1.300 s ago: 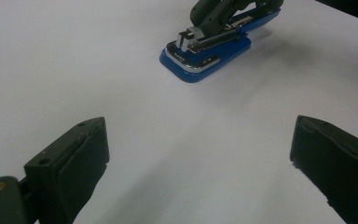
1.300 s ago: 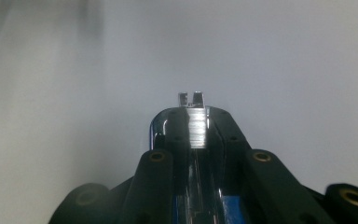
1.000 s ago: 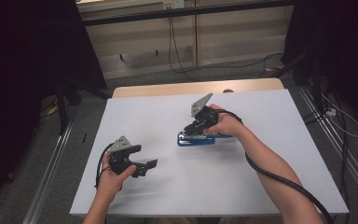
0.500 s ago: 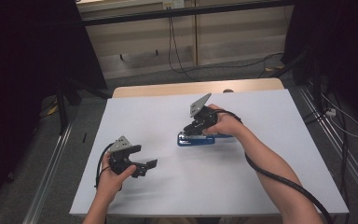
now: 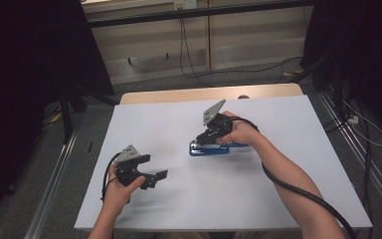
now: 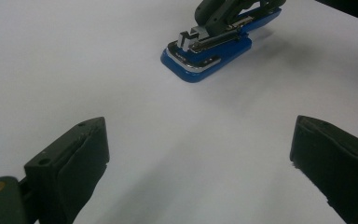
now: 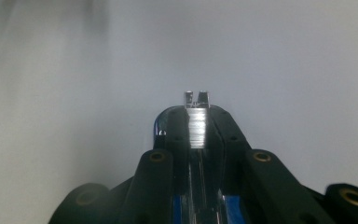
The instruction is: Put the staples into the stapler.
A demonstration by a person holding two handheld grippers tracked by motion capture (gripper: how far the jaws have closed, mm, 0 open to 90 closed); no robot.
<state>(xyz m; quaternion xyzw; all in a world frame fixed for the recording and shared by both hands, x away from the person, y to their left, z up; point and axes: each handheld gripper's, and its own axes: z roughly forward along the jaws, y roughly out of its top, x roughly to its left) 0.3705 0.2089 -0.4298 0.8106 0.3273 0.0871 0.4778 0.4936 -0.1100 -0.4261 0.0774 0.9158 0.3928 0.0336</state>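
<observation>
Apparently mid-grasp on a blue stapler (image 5: pixel 209 148) lying just right of centre on the white surface (image 5: pixel 288 199): right tool (image 5: pixel 210 135) closed on its silver metal arm, base flat. Left tool (image 5: pixel 151 178) idle at near left, jaws wide, empty. Next, probably a lift or press, needing a steady, level grip.

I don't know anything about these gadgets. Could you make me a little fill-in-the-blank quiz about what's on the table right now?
1. The stapler on the white table is coloured ____.
2. The right gripper is shut on the ____.
3. The left gripper has its jaws ____, with nothing between them.
4. In the high view, the left gripper sits nearer the table's ____ edge than the stapler does.

Missing words: blue; stapler; open; front
</observation>
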